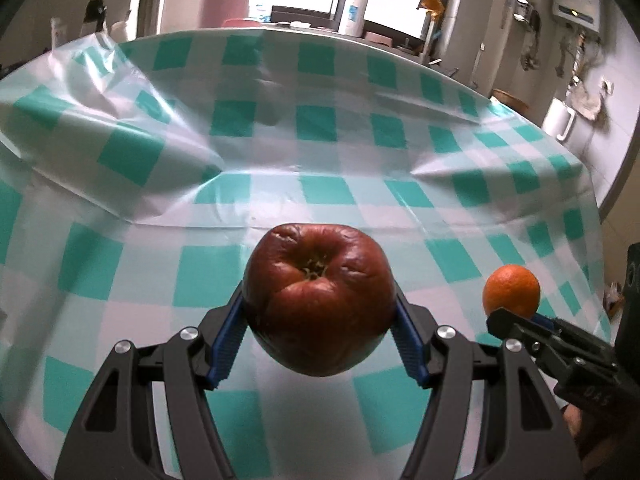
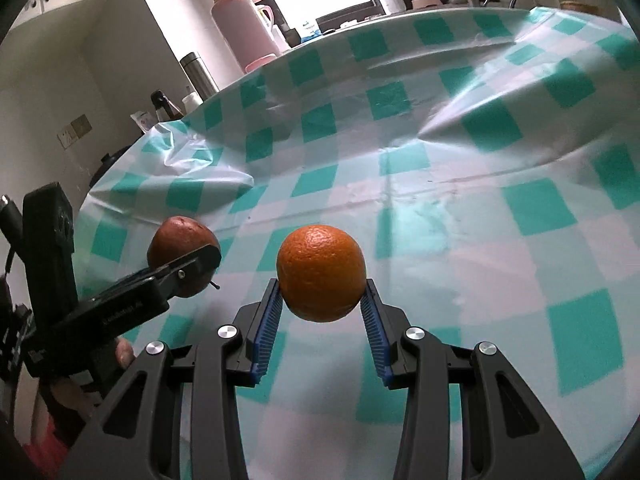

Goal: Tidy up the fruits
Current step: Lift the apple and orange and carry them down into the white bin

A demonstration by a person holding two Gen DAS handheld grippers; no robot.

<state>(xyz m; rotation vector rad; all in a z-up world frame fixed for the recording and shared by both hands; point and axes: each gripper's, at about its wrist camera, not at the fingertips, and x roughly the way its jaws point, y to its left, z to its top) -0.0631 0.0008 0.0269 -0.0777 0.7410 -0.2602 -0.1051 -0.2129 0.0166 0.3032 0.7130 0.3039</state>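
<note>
Left wrist: right gripper half cut off

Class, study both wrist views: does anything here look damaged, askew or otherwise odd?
Two things. The apple held in the left gripper is wrinkled and sunken around its top, looking past its best. The checked tablecloth lies rumpled, with raised folds. The orange looks sound.

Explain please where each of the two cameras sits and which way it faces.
Left wrist view: sits on the left tool, looks forward and down over the green-and-white checked plastic tablecloth at the wrinkled dark red apple it grips; only its fingers show.
Right wrist view: sits on the right tool, faces the same cloth, gripping the round orange fruit; a fingertip shows at left.
Shared: both fruits, both tools, the cloth, a white bottle by the window.
</note>
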